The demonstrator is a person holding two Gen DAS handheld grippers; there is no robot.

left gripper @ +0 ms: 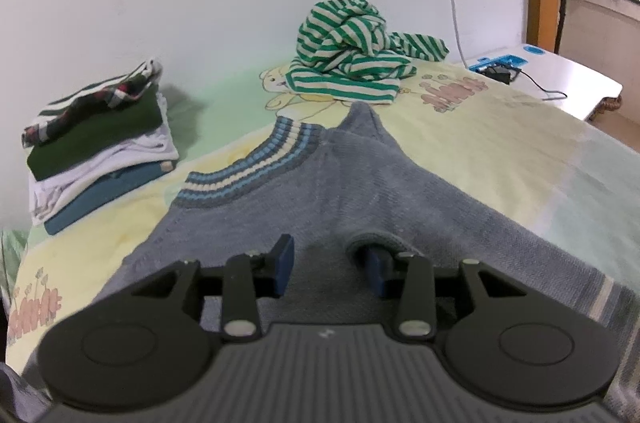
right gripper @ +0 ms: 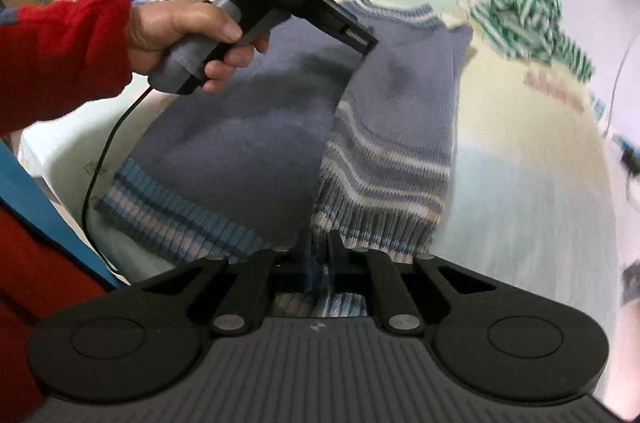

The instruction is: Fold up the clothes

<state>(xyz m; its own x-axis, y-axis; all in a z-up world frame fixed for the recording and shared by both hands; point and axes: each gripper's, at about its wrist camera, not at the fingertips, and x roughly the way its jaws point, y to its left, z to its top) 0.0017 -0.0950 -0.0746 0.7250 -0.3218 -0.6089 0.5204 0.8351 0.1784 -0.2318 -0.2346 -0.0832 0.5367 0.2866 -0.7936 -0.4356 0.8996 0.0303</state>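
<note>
On the bed [left gripper: 500, 151], a grey-blue sweater [left gripper: 320, 183] lies spread over the yellow and green sheet, with its striped collar toward the wall. The right gripper [right gripper: 318, 263] has its fingers closed on the striped hem of the sweater [right gripper: 280, 111]; the knit is bunched between the pads and the right side panel is lifted and turned over toward the middle. I think this is the step of folding one side inward. The left gripper [left gripper: 330, 265] stands partly open above the middle of the sweater. One of its fingers [left gripper: 378, 265] is pushed under a small fold of the cloth, but the pads do not press on anything. From the right wrist view, a hand [right gripper: 188, 27] in a red sleeve holds this left gripper [right gripper: 362, 39] over the cloth, probably to keep the body flat while the side comes over.

The bed has free sheet on the right side, so the fold has room. A stack of folded clothes [left gripper: 100, 143] stands near the wall on the left, well apart from the sweater. A striped green shirt [left gripper: 356, 51] lies crumpled just behind the collar, and it waits for its turn.
</note>
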